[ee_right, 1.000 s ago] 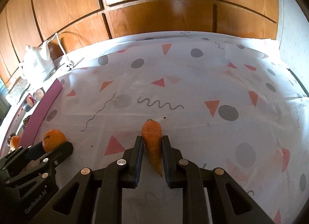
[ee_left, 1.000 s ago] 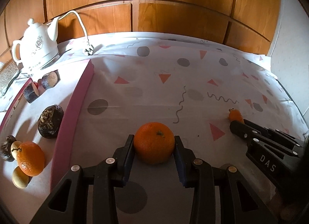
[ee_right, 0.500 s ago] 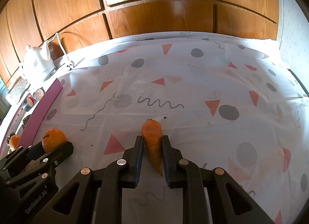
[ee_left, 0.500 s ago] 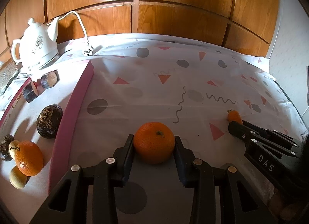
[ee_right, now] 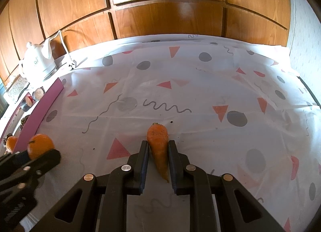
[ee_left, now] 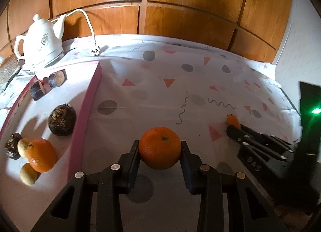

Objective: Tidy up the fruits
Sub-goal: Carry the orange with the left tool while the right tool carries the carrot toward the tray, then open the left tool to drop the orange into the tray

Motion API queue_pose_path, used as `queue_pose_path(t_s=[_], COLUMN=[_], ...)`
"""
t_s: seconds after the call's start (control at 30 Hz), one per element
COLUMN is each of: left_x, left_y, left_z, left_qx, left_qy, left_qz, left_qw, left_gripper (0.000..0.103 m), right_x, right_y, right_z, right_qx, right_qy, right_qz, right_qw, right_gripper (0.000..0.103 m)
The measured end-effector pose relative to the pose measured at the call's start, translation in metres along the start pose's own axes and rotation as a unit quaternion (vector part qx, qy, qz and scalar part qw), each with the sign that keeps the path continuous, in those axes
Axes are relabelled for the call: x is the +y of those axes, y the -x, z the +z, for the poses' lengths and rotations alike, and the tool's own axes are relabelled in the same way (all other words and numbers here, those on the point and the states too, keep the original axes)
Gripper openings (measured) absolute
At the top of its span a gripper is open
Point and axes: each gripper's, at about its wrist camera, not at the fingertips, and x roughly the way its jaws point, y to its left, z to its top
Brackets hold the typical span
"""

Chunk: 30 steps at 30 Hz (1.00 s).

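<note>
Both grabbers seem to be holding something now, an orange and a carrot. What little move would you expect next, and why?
Probably lift the orange and carry it left over the pink-edged tray. The left gripper has its jaws closed on it, and another orange already sits there.

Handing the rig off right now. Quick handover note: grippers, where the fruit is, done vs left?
Left gripper: shut on the orange, just right of the pink-edged tray.
Right gripper: shut on the carrot, tip pointing back at the camera, over the patterned tablecloth.
Done: the tray already holds another orange, two small yellowish fruits, some dark round fruits and two cut pieces at its far end.
Left: bring the held orange to the tray and release; place the carrot. Where it belongs is unclear.
</note>
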Motion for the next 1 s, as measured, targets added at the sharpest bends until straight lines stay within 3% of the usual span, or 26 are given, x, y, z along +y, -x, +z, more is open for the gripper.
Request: queue_pose_path(t_s=[0.3,0.63,0.77,1.0], left_x=[0.004,0.032,0.054,0.117], left_y=[0.031,0.054,0.064,0.078], left_z=[0.004,0.007,0.009,0.013], left_qx=[-0.023,-0.037,-0.047,-0.059], left_qy=[-0.002,0.019,0.038,0.097], left_qz=[-0.009,0.01,0.015,0.047], left_qw=[0.9997,0.9991,0.998,0.9924], left_gripper=[0.038,0.038,0.038,0.038], right_x=[0.002,0.008,0.017,0.075], right_y=[0.001,0.0,0.004,0.02], right_z=[0.0,0.005,0.011,0.032], right_qx=[0.002,0.014,0.017,0.015], right_qy=[0.009,0.023,0.025,0.051], right_qz=[-0.006,-0.015,0.008,0.117], right_qw=[1.0,1.0,1.0,0.992], right_gripper=[0.019,0.019,0.018,0.018])
